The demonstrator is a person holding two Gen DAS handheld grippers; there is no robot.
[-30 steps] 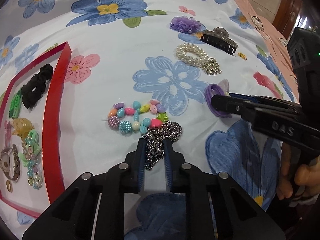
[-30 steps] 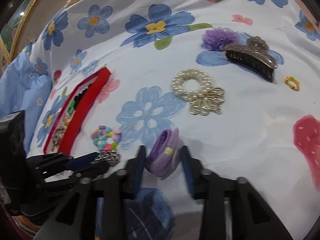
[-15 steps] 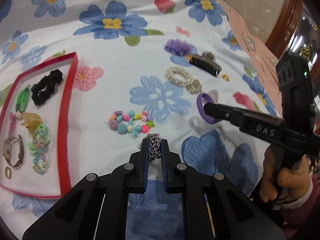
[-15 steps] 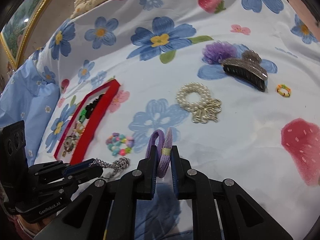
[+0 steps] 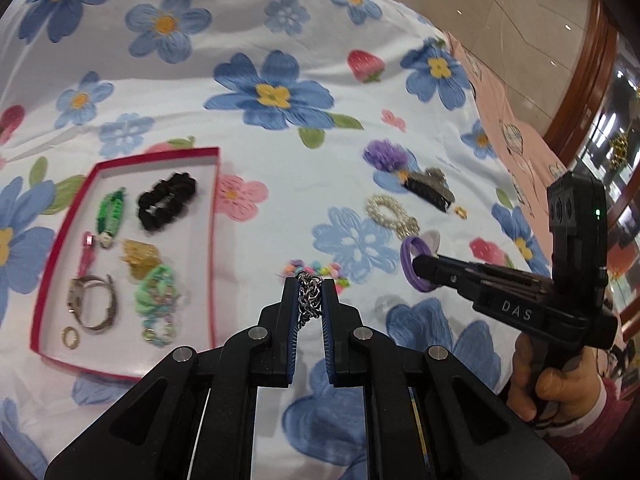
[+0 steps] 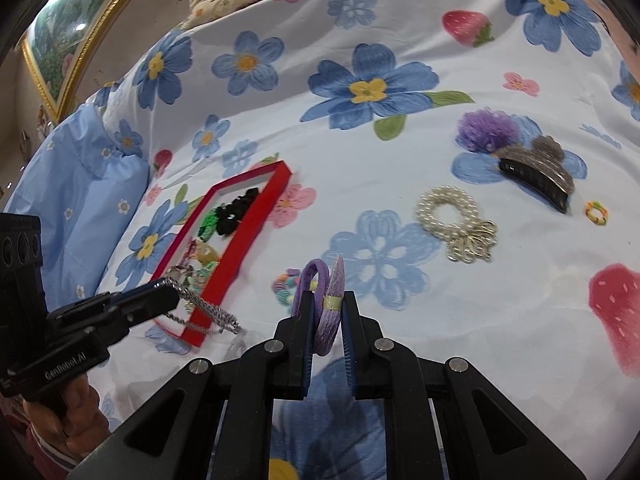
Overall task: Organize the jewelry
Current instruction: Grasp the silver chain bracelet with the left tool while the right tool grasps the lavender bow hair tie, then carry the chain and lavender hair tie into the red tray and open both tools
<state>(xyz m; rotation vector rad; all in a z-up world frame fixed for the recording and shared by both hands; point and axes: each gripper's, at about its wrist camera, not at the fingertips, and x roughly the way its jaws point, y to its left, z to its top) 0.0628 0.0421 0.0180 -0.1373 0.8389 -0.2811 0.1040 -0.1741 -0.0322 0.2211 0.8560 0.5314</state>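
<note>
My left gripper is shut on a silver chain, lifted above the flowered sheet; in the right wrist view the chain hangs from it over the tray's near corner. My right gripper is shut on a purple hair tie, also lifted; the left wrist view shows the hair tie at its tip. The red-rimmed tray lies left, holding a black scrunchie, a watch, green bands and small pieces. A coloured bead bracelet lies on the sheet beyond my left fingers.
On the sheet to the right lie a pearl bracelet, a dark claw clip, a purple fluffy tie and a small yellow ring. A blue pillow sits left of the tray. The bed's edge and floor are at the far right.
Both grippers closed on their items and rose off the sheet: the left with the silver chain, the right with the purple hair tie. The bead bracelet stayed down.
</note>
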